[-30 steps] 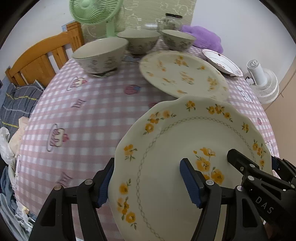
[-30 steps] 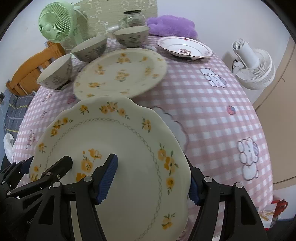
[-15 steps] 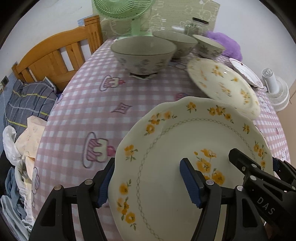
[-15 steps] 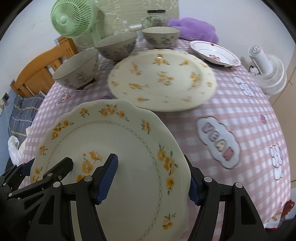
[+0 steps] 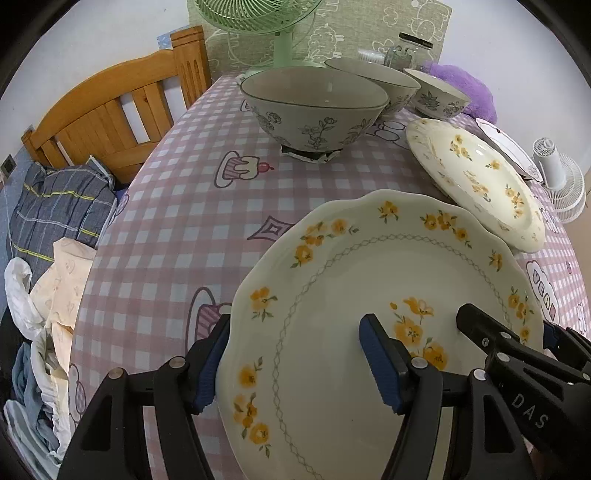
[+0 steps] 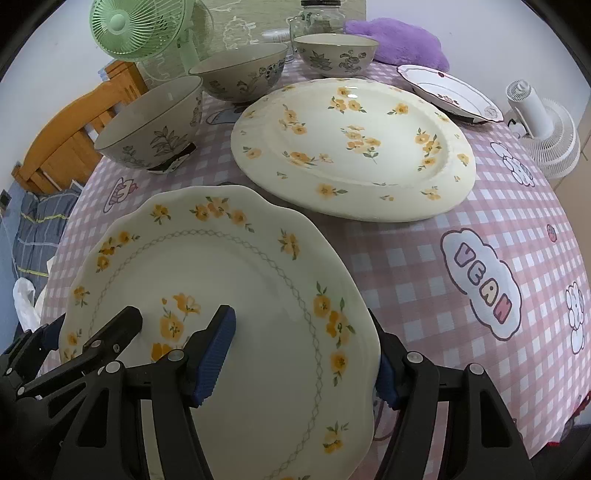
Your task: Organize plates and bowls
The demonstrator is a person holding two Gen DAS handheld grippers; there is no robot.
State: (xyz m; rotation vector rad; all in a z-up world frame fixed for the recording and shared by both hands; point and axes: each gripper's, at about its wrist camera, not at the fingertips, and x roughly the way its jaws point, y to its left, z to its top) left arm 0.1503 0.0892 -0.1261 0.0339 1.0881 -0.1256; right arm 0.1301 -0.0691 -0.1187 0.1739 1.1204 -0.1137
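A cream scalloped plate (image 5: 369, 258) (image 6: 221, 258) with yellow flowers hangs above the pink checked tablecloth (image 5: 177, 206), carried by both grippers. My left gripper (image 5: 293, 332) is shut on its left rim, one blue pad on top and the other under the edge. My right gripper (image 6: 301, 325) grips the right rim the same way. Beyond it lies a larger cream flowered plate (image 5: 476, 177) (image 6: 354, 147). Three grey floral bowls (image 5: 314, 107) (image 6: 151, 125) stand in a row at the back. A white plate with red marks (image 6: 447, 90) sits far right.
A green fan (image 6: 136, 26), a glass jar (image 6: 317, 14) and a purple plush (image 6: 399, 40) line the far edge. A white fan (image 6: 543, 129) stands off the table's right side. A wooden bed frame (image 5: 110, 107) and piled clothes (image 5: 55, 206) are on the left.
Both grippers have carried the scalloped plate forward across the table. The bowls and the large flowered plate now look much nearer. The grip on the plate is unchanged.
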